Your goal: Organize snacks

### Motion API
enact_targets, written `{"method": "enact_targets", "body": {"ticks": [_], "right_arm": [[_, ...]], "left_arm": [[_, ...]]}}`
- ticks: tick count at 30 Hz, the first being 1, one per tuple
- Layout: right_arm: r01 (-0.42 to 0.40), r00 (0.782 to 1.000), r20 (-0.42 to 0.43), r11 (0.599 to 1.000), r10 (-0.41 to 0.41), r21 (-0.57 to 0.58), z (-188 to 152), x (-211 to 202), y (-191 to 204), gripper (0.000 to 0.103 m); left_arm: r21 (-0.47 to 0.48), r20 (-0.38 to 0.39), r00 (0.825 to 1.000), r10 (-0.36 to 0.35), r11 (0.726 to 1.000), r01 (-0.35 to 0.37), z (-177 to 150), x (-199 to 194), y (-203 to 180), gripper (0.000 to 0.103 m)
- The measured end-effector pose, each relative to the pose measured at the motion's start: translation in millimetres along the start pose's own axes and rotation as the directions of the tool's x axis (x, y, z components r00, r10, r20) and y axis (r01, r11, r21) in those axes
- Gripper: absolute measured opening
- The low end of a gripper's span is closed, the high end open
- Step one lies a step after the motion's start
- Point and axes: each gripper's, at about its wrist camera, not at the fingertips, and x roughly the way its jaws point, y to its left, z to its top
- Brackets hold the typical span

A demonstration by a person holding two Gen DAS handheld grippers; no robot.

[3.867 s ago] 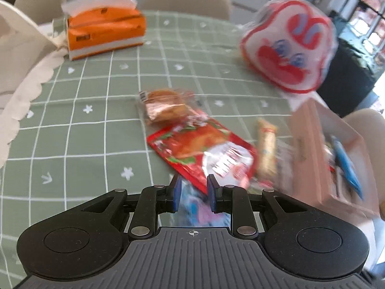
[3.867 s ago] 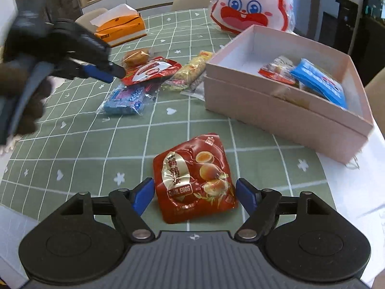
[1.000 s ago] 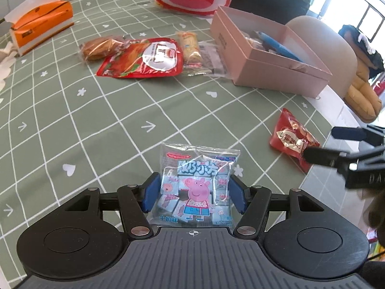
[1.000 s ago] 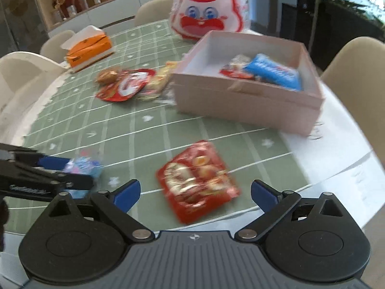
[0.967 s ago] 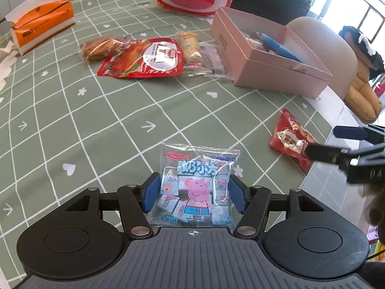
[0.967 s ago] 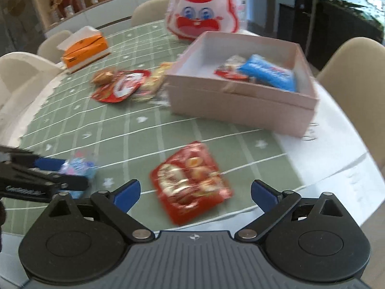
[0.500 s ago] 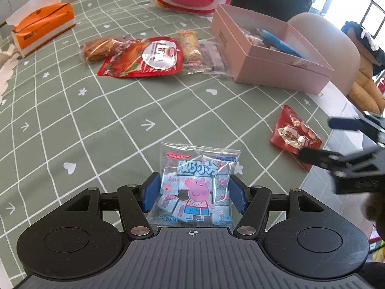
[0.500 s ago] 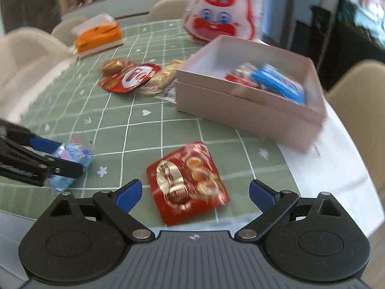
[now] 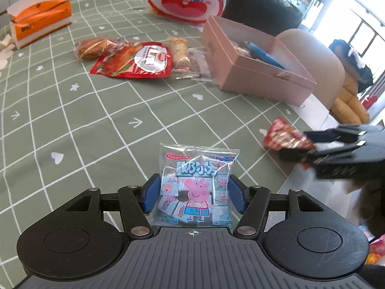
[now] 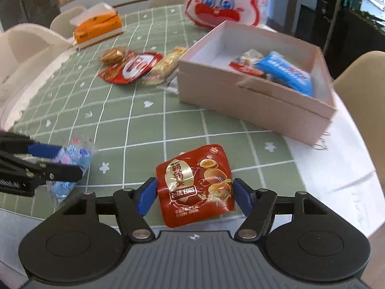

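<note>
Since a second ago the right gripper point(image 10: 194, 196) has narrowed from a wide spread, and its jaws are closing on the red quail-egg pouch point(image 10: 196, 185) that lies between them on the table edge; the blue pads now sit just at the pouch's two sides, and whether they press it I cannot tell. Left of it, the left gripper point(image 9: 193, 196) stands as it did, its blue pads set against both sides of the clear pig-cartoon candy bag point(image 9: 197, 185), which rests on the green checked tablecloth point(image 9: 72, 120). Farther ahead of the right gripper sits the pink box point(image 10: 252, 101), open, with a blue packet point(image 10: 284, 72) and a red one inside. Just left of the box lie a yellowish biscuit pack point(image 10: 163, 68), a red snack pouch point(image 10: 131, 68) and a wrapped bun point(image 10: 112, 55). Beyond them are an orange tissue box point(image 10: 97, 29) and a red-and-white rabbit-face bag point(image 10: 223, 2).
</note>
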Motion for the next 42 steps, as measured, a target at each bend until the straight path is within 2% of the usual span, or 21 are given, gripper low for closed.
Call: {"method": "enact_targets", "body": {"ticks": [4,6,8,11,15,18,20,22,25,27,29,31,33,36,40,42], "right_arm": [[-0.002,0.997,0.074,0.999,-0.001,0.048,10.0,-34.1,-17.4,0.068],[-0.018,0.99,0.144,0.998,0.009,0.065,24.6,-59.5,-27.9,0.068],[-0.02,0.974,0.228,0.998,0.004,0.065,46.6,-88.0,-38.8,0.068],[-0.003,0.935,0.354,0.999,-0.015,0.049,90.7,-129.3,-56.7,0.068],[0.008,0.905,0.425,0.999,-0.028,0.05,150.4,-152.3,-80.6,0.068],[0.033,0.892,0.449,0.998,-0.053,0.051,179.1,-149.6,-96.0,0.068],[0.034,0.898,0.436,0.998,-0.055,0.056,187.9,-138.8,-108.1,0.068],[0.022,0.91,0.411,0.998,-0.047,0.064,189.5,-126.5,-118.8,0.068],[-0.003,0.935,0.354,0.996,-0.028,0.085,185.7,-97.1,-134.9,0.068],[-0.038,0.951,0.308,0.994,0.004,0.103,185.1,-75.3,-145.6,0.068],[-0.071,0.963,0.266,0.991,0.04,0.11,188.2,-51.7,-152.0,0.068],[-0.099,0.968,0.24,0.989,0.071,0.109,188.8,-34.1,-150.0,0.068],[-0.14,0.972,0.206,0.984,0.116,0.107,197.3,-10.7,-145.0,0.068],[-0.175,0.977,0.139,0.979,0.16,0.105,214.9,28.5,-135.7,0.071],[-0.126,0.992,0.0,0.991,0.126,0.048,230.9,82.1,-116.0,0.073],[-0.139,0.99,-0.013,0.989,0.14,0.053,233.6,89.1,-112.7,0.073]], "left_arm": [[0.03,0.035,0.999,-0.004,1.0,0.003,10.7,-16.1,-14.8,0.065],[0.062,0.09,0.996,-0.029,0.998,0.023,29.3,-33.5,-27.2,0.065],[0.105,0.161,0.985,-0.056,0.994,0.04,59.2,-54.1,-44.1,0.065],[0.15,0.211,0.976,-0.062,0.988,0.031,109.9,-67.5,-67.8,0.066],[0.158,0.185,0.983,-0.016,0.987,-0.014,172.5,-39.8,-92.5,0.066],[0.072,0.105,0.994,-0.026,0.997,0.018,204.7,10.7,-98.7,0.066],[0.0,0.057,0.998,-0.042,0.999,0.042,212.5,43.6,-96.0,0.066],[-0.041,0.032,0.999,-0.033,0.999,0.034,209.8,74.6,-94.5,0.066],[0.058,-0.035,0.999,0.006,0.998,-0.004,201.1,109.1,-105.3,0.066],[0.12,-0.03,0.998,0.056,0.991,-0.052,192.1,118.1,-110.1,0.066],[0.119,0.03,0.999,0.034,0.992,-0.037,187.4,110.3,-110.6,0.062],[0.066,0.096,0.995,-0.024,0.998,0.018,186.4,99.4,-104.2,0.062],[0.02,0.134,0.99,-0.04,0.999,0.038,184.3,88.1,-98.9,0.062],[-0.035,0.165,0.986,-0.01,0.999,0.017,174.9,72.8,-89.7,0.062],[-0.165,0.182,0.983,0.029,0.986,0.001,155.0,45.9,-65.8,0.062],[-0.219,0.177,0.982,0.061,0.976,-0.022,145.2,37.9,-48.2,0.062]]}}
